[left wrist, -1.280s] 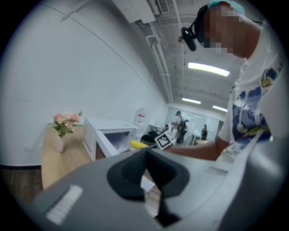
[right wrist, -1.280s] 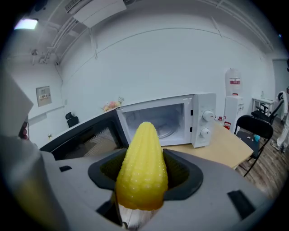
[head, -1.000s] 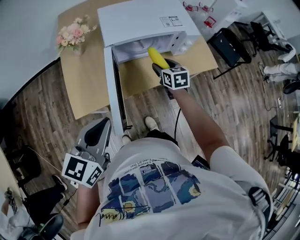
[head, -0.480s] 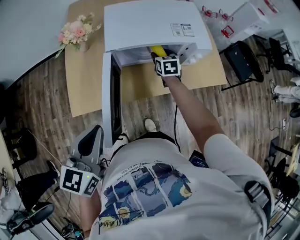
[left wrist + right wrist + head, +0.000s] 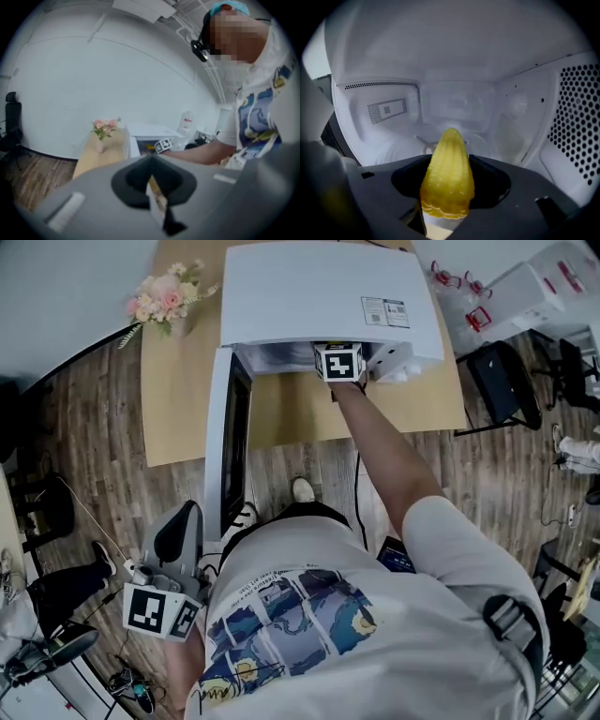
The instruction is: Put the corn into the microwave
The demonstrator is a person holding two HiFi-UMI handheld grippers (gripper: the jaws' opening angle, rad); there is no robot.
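A wood-plank floor (image 5: 103, 446) lies below the microwave, and a pale tan table (image 5: 178, 399) carries it. The microwave (image 5: 319, 296) is a smooth white box with a small label near its right corner. Its door (image 5: 230, 446), white-framed with a dark window, hangs open at the microwave's left side and juts toward me. Nothing blocks the mouth of the microwave except my own right arm. A black chair (image 5: 506, 381) stands on the floor to the right of the microwave. A small bunch of pink and cream flowers (image 5: 164, 301) sits on the table just left of the microwave.

My right gripper (image 5: 339, 362) reaches into the microwave's mouth; only its marker cube shows from above. Inside, the walls are glossy white, and the right wall has a panel (image 5: 576, 122) of round holes. The dark grey jaws are clamped on the corn (image 5: 447, 180), a yellow, bumpy, tapered cob with its tip pointing at the microwave's back wall. It is held above the microwave floor, inside the cavity.

My left gripper (image 5: 169, 568) hangs low, well apart from the microwave and off to the door's side, jaws pressed together with nothing between them.
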